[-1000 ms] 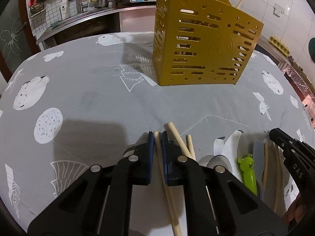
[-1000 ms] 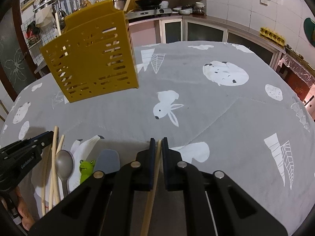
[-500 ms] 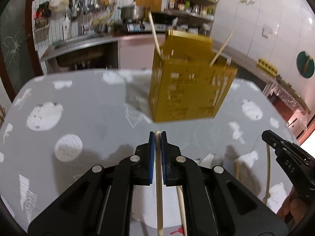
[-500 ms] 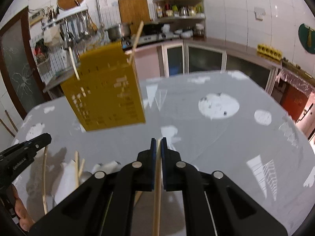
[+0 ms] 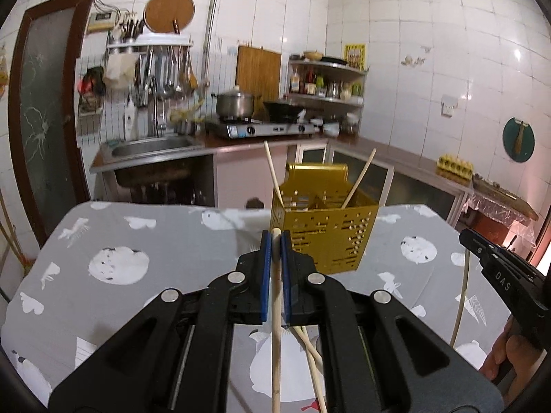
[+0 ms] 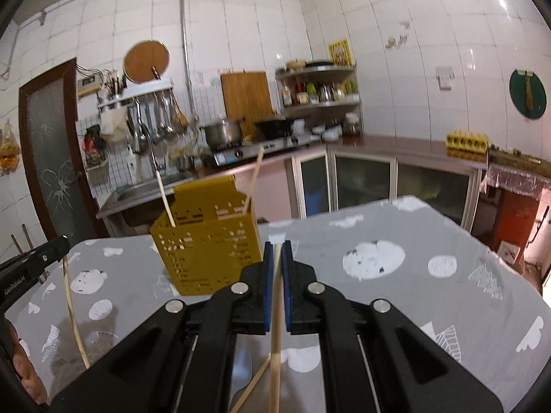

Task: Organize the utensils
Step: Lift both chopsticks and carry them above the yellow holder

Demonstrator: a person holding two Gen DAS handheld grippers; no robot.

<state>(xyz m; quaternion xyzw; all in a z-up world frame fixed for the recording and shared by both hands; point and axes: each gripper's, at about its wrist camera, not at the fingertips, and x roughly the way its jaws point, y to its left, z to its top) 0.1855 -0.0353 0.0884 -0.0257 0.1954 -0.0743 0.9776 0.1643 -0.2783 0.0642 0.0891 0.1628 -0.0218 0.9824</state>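
On the gray table (image 5: 179,241) with white animal shapes stands a yellow holder (image 5: 327,227) full of little holes, and two chopsticks already lean inside it, one tipping left and one tipping right, so part of the job looks done. The left gripper (image 5: 275,247) has its blue fingers (image 5: 264,268) pinched tight on a wooden chopstick (image 5: 276,327). That stick runs the long way between the fingers, its round tip poking out toward the holder and its other end hanging down and back toward the person. The right gripper (image 6: 277,254) is squeezed shut on another chopstick (image 6: 274,337) in just the same way, tip forward, tail hanging low. Both held sticks are up in the air, near the holder but not in it yet. Each one, I think, must be tipped to stand up before it can drop through the open top. More sticks (image 5: 311,354) lie crossed on the cloth below the left gripper, and one (image 6: 253,385) shows below the right gripper, so there is more to put away after these two.
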